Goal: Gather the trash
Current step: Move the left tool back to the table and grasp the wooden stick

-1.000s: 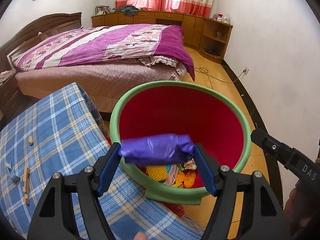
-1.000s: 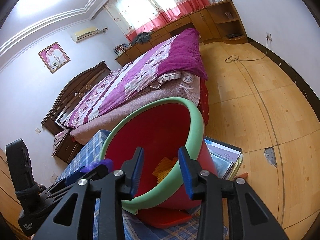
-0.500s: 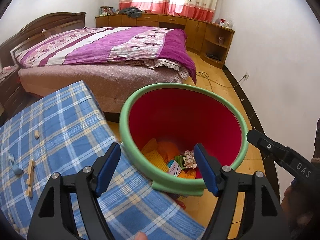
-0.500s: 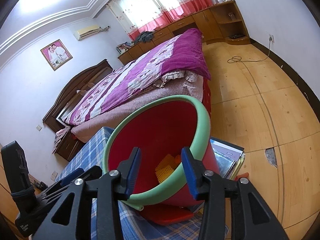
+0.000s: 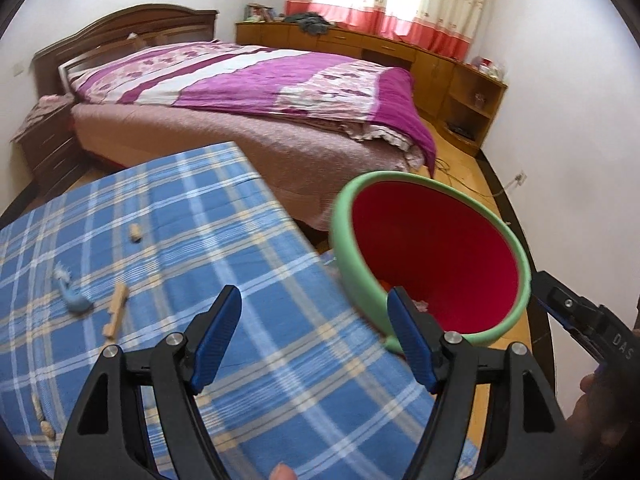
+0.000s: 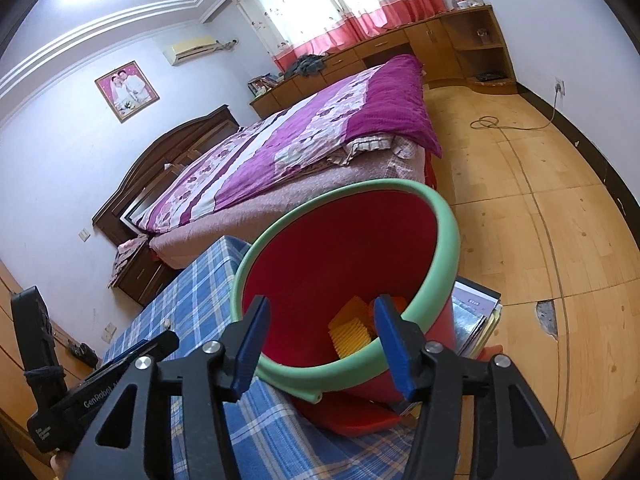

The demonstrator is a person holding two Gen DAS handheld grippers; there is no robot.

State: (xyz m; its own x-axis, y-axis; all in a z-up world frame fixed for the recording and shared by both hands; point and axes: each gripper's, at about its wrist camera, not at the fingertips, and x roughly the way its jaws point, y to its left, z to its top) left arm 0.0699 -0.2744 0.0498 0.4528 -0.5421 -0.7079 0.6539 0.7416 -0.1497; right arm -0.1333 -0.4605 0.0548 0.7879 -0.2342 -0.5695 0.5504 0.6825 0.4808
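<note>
okay, left wrist view: left gripper [image 5: 312, 334] empty, jaws spread wide, hanging over the blue plaid tablecloth [image 5: 168, 240]. trash left on the cloth to its left: a blue wrapper scrap [image 5: 72, 294], a small wooden stick [image 5: 116, 314], a peanut shell [image 5: 135, 233] further back, more peanut shells [image 5: 43, 416] near the bottom left edge. red bin with green rim [image 5: 432, 256] sits just off the table's right edge, in front of the bed [image 5: 248, 92]. scraps look light; the wrapper is soft and crushable, pinch it at its fat middle. stick is stiff and thin, likely to slide on cloth, so take it across its width. shells are brittle, need a gentle pinch. right wrist view: right gripper [image 6: 322, 340] also empty, jaws apart, aimed at the bin [image 6: 444, 240] mouth with the near rim between them. yellow ridged trash [image 6: 352, 334] lies at the bottom of the bin. stacked books [image 6: 476, 316] sit beside the bin on the wooden floor [image 6: 540, 200].
</note>
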